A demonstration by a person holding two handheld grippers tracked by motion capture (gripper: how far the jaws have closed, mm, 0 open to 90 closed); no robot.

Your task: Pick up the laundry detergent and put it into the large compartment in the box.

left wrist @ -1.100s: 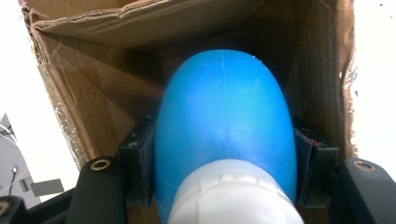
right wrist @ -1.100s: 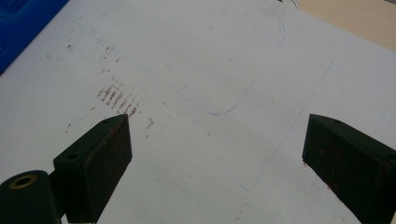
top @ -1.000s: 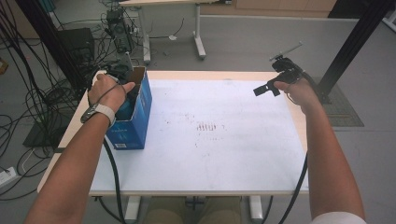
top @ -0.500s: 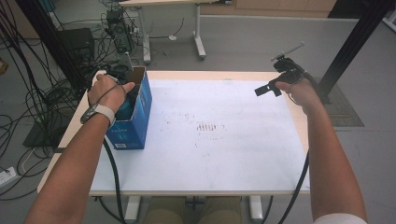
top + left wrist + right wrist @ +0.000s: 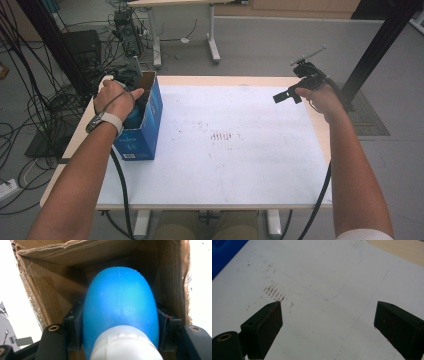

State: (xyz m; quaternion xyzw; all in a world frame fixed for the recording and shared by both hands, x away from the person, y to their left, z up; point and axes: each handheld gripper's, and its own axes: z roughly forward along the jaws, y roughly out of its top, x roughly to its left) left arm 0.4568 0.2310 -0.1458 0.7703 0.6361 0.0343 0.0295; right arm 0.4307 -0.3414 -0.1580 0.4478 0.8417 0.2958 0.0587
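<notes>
We cannot make out much of the left gripper [image 5: 131,75] from the high view: the person's left hand [image 5: 114,97] covers most of it, and its jaws go down into the open top of the blue box [image 5: 142,127], out of sight. The box stands upright at the left edge of the table [image 5: 240,170]. What sits inside it is hard to read from above; we catch just a sliver of blue [image 5: 134,116] beside the wrist.

In the left gripper view, we see the thing plainly. The left gripper [image 5: 120,327] pinches a blue rounded object [image 5: 120,307], one black pad pressed to each side. The object is smooth, matte, dome-shaped at its far end, with a faint seam running down its middle and a white part at the near end, cut off by the bottom edge. Its full shape stays unknown to us. Brown cardboard walls [image 5: 57,282] of the box close around it; whether it touches the floor of the box, we cannot tell.

The right gripper [image 5: 286,96] hangs above the table's far right corner, well apart from the box. In its own view the right gripper [image 5: 328,317] has its jaws spread wide, holding nothing, over the white sheet [image 5: 317,270] with faint pen lines and reddish smudges [image 5: 274,291].
</notes>
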